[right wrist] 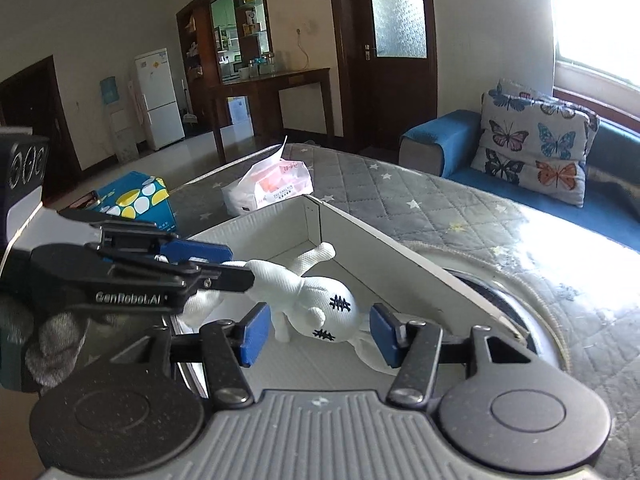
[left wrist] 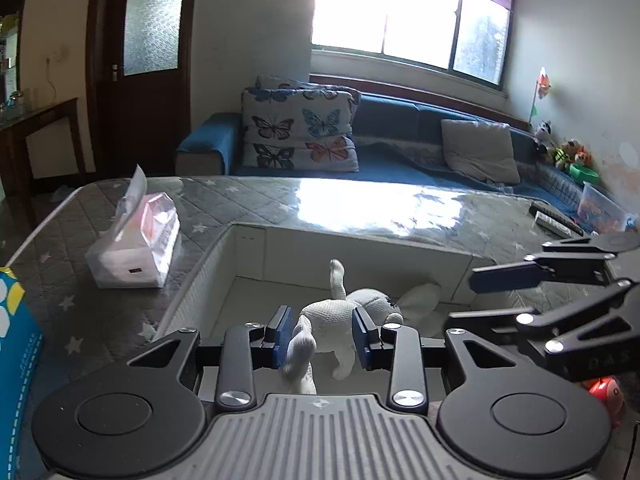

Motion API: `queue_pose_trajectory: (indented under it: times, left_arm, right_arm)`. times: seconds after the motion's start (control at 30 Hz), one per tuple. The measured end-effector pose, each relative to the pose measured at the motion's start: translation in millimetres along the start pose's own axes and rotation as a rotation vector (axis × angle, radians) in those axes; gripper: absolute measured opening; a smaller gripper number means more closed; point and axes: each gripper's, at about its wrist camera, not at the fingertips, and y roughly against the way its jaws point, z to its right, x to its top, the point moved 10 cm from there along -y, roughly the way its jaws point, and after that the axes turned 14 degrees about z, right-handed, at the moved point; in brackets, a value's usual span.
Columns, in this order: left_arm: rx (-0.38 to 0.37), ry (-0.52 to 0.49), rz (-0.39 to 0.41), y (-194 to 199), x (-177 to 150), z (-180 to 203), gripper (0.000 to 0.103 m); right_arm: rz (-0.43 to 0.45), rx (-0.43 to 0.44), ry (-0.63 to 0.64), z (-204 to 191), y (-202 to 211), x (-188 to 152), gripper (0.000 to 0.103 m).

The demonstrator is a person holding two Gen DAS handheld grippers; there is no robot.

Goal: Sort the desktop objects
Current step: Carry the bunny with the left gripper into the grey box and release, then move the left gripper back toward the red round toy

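A white knitted toy rabbit with black stitched marks lies inside a white open box on the table. My left gripper straddles the rabbit's body, its blue pads close at both sides; from the right wrist view it seems shut on the rabbit's rear. My right gripper is open, its pads apart on both sides of the rabbit's head, not touching. It also shows at the right of the left wrist view.
A tissue pack lies on the grey starred table cover left of the box. A blue patterned carton is at the left. A red toy and a remote are at the right. A sofa stands behind.
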Motion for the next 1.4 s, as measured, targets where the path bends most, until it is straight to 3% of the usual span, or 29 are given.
queue_pose_trajectory:
  times: [0.27, 0.5, 0.53, 0.73, 1.0, 1.4]
  left_arm:
    - [0.029, 0.014, 0.036, 18, 15, 3, 0.036]
    - [-0.021, -0.010, 0.049, 39, 14, 40, 0.036]
    - [-0.032, -0.012, 0.046, 42, 12, 48, 0.036]
    - [-0.110, -0.011, 0.021, 55, -8, 96, 0.036]
    - [-0.199, -0.020, -0.048, 62, -46, 157, 0.036]
    - [-0.301, 0.029, -0.159, 58, -90, 215, 0.036]
  right_arm:
    - [0.024, -0.016, 0.015, -4, 26, 3, 0.057]
    - [0.050, -0.033, 0.039, -9, 61, -2, 0.060]
    - [0.057, -0.041, 0.040, -9, 70, -4, 0.065]
    - [0.074, -0.079, 0.022, -6, 111, -23, 0.069]
    - [0.072, -0.192, 0.052, 1, 169, -66, 0.081]
    - [0.014, -0.292, -0.045, 23, 204, -130, 0.083]
